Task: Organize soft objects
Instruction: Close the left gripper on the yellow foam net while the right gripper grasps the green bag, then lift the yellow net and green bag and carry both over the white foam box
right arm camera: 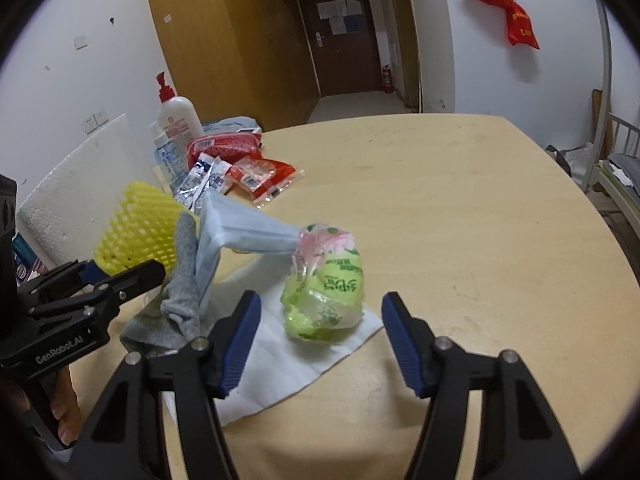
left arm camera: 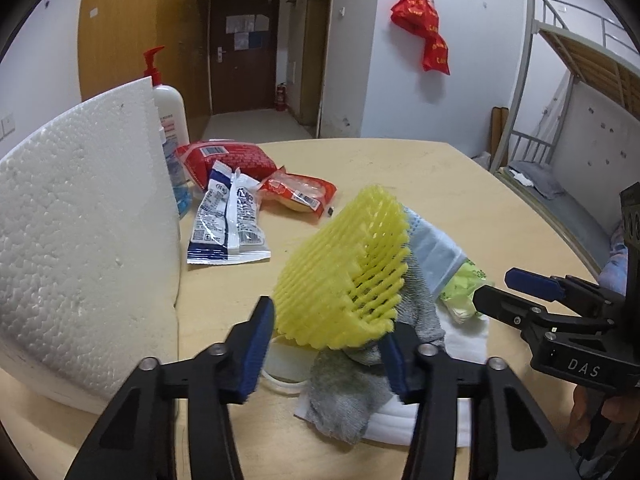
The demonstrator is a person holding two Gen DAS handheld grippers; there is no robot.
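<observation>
Left gripper point(left arm camera: 326, 350): your jaws stand apart around the near edge of the pile, just under the yellow foam net point(left arm camera: 344, 272); whether they touch it I cannot tell.
Right gripper point(right arm camera: 318, 342): your jaws stand apart, empty, pointing at the green tissue pack point(right arm camera: 326, 294).
Soft pile: the foam net, a grey sock point(right arm camera: 184, 276) and a blue face mask point(right arm camera: 240, 232) are heaped together on a white cloth point(right arm camera: 288, 364), with the tissue pack on the same cloth.
Progress: by my judgement mostly gathered; the heap is loose and untidy, so neatening it appears to be left.
Not in the pile: snack packets point(left arm camera: 228, 216) and a red-capped pump bottle point(right arm camera: 178, 120) lie well apart at the far left.
Worktop point(right arm camera: 460, 208): pale wood, rounded edge, bare on the right.
Room: white foam board point(left arm camera: 84, 220) on the left, a dark door down a hallway, red bags point(left arm camera: 426, 26) hanging on the wall, a metal bunk bed point(left arm camera: 560, 92) on the right.
</observation>
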